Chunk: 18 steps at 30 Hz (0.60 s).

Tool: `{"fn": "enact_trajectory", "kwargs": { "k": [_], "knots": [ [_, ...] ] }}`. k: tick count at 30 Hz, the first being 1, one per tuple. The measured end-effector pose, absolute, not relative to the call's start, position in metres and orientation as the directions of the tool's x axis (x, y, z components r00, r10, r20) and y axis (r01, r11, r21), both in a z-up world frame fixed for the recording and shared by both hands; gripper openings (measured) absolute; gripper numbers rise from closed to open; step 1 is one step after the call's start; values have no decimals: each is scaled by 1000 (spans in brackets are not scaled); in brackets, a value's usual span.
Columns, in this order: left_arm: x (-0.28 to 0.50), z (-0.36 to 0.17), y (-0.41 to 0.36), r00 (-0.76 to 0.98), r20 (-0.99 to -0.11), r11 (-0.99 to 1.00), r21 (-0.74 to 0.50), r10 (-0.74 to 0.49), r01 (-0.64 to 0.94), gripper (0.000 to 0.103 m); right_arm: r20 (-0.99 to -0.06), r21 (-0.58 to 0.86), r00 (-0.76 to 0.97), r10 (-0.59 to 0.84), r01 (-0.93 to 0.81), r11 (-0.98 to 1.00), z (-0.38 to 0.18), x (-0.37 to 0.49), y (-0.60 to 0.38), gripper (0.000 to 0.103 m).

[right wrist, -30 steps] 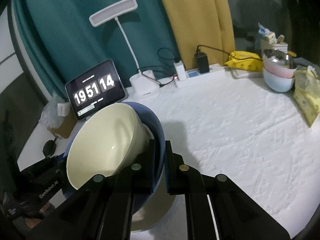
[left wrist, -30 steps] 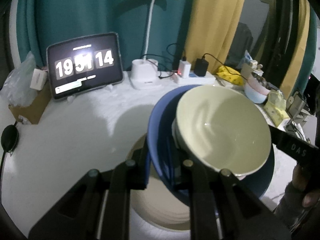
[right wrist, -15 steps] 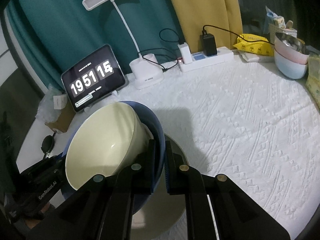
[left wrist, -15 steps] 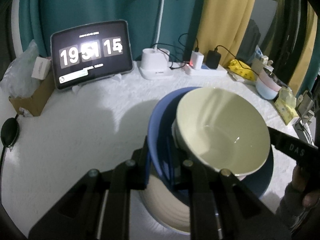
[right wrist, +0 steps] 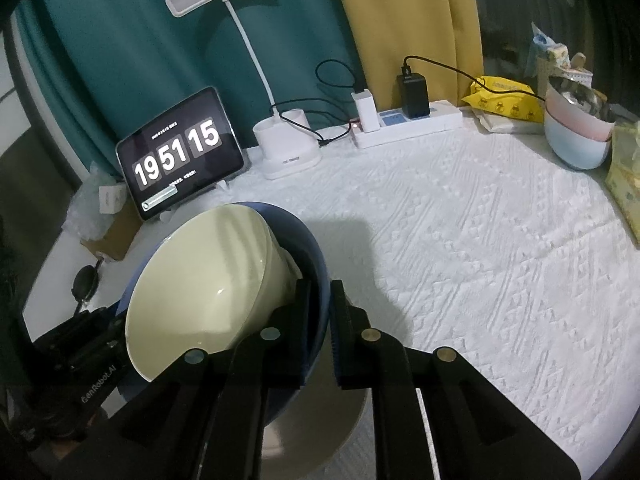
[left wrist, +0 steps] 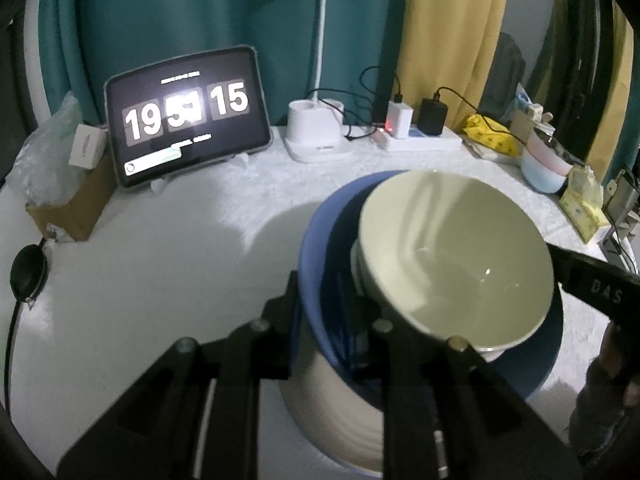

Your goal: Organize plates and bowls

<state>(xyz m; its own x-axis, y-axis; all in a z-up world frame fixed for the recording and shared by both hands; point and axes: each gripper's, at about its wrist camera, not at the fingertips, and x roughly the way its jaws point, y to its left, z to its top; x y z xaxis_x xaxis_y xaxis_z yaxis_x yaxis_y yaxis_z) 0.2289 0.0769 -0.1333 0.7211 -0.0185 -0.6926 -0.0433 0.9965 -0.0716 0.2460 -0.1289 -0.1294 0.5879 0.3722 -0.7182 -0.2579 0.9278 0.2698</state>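
A cream bowl [left wrist: 456, 256] sits inside a blue bowl [left wrist: 320, 240]. Both grippers hold the blue bowl by opposite rims. My left gripper [left wrist: 324, 308] is shut on its near rim. In the right wrist view my right gripper [right wrist: 320, 316] is shut on the blue bowl's rim [right wrist: 316, 248], with the cream bowl [right wrist: 200, 280] tilted inside. The pair hangs just above a cream plate [left wrist: 332, 412] lying on the white cloth, also seen under the bowls in the right wrist view [right wrist: 316, 428].
A tablet clock [left wrist: 186, 116] and a lamp base [left wrist: 316, 132] stand at the back. A power strip [right wrist: 408, 124], a yellow pack [right wrist: 504, 96] and stacked pastel bowls [right wrist: 576, 136] sit back right. A cardboard box [left wrist: 68, 204] stands at the left.
Both grippers have lowered the nested bowls toward the cream plate and tipped the view down. The grips have not changed.
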Motion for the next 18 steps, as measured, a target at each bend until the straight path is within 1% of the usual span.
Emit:
{"fn": "enact_trajectory", "kwargs": {
  "k": [4, 6, 7, 9, 11, 14, 18],
  "knots": [
    [227, -133, 79, 722, -692, 995, -74, -8, -60, 21, -726, 259, 580, 369, -266, 929, -129, 245, -128, 13],
    [226, -133, 80, 722, -692, 995, -71, 1, -70, 26, -730, 236, 587, 348, -261, 936, -128, 243, -127, 15],
    [225, -133, 81, 721, -693, 995, -72, 4, -75, 27, -732, 230, 590, 340, -256, 939, -129, 243, -127, 19],
    [223, -132, 83, 720, -694, 994, -75, 8, -83, 33, -735, 232, 589, 336, -248, 941, -129, 243, -129, 22],
    [221, -132, 85, 719, -695, 993, -75, 14, -91, 37, -735, 231, 591, 333, -243, 942, -129, 242, -130, 26],
    [217, -132, 88, 718, -696, 991, -78, 23, -108, 44, -736, 220, 596, 321, -238, 946, -128, 239, -130, 27],
    [214, -133, 88, 715, -699, 990, -79, 31, -121, 45, -737, 206, 600, 311, -238, 949, -127, 236, -130, 29]
  ]
}}
